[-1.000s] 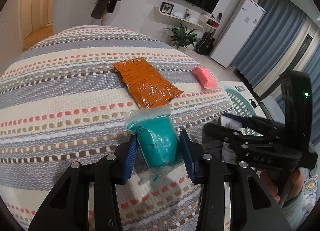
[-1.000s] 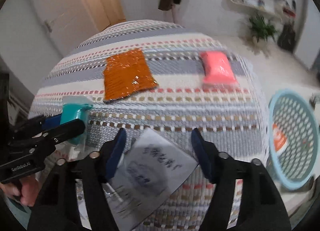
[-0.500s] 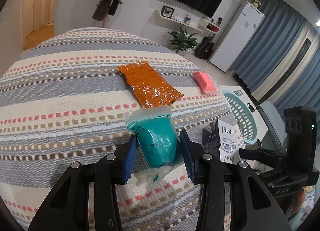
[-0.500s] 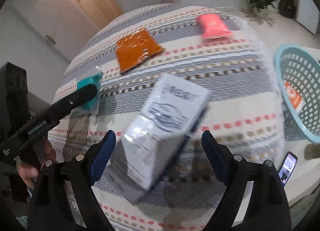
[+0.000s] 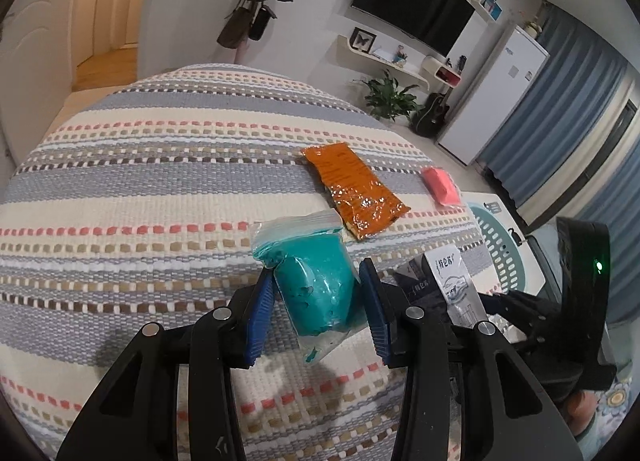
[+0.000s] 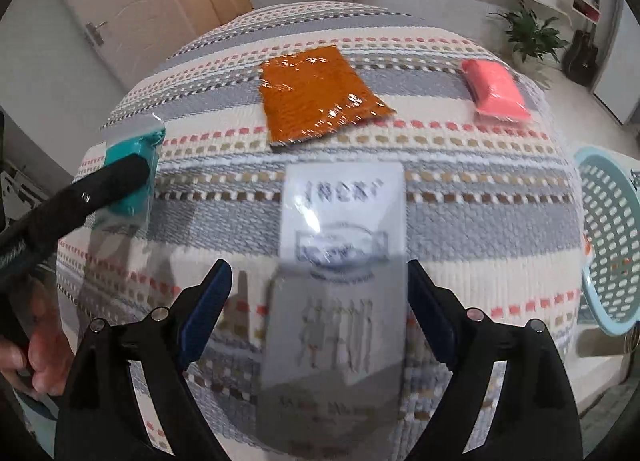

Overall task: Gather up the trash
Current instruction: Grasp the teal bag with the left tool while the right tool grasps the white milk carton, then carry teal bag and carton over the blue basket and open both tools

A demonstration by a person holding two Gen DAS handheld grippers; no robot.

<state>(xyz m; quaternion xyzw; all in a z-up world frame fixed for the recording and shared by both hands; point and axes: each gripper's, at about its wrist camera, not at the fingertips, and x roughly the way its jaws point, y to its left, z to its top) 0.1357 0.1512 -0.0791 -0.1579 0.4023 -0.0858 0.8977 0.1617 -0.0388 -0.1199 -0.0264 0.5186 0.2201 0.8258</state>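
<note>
Striped bedding (image 6: 500,221) fills both views, with the pale blue basket (image 6: 608,245) off its right edge holding what looks like one orange scrap. An orange wrapper (image 6: 316,97) and a pink packet (image 6: 496,93) lie uncollected. The left gripper (image 5: 316,297) pinches a teal bag (image 5: 316,285); the right gripper (image 6: 320,309), jaws closing, straddles a white packet (image 6: 340,261), contact unclear.

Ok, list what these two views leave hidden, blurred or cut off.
- White packet, right wrist view: motion blur makes its print unreadable, and whether the closing jaws press it is unclear.
- Basket, right wrist view: the frame edge cuts it off, so most of its contents are unseen.
- Teal bag, left wrist view: the jaws hide its sides.
- Right gripper in the left wrist view: the left gripper's finger hides its tips.
</note>
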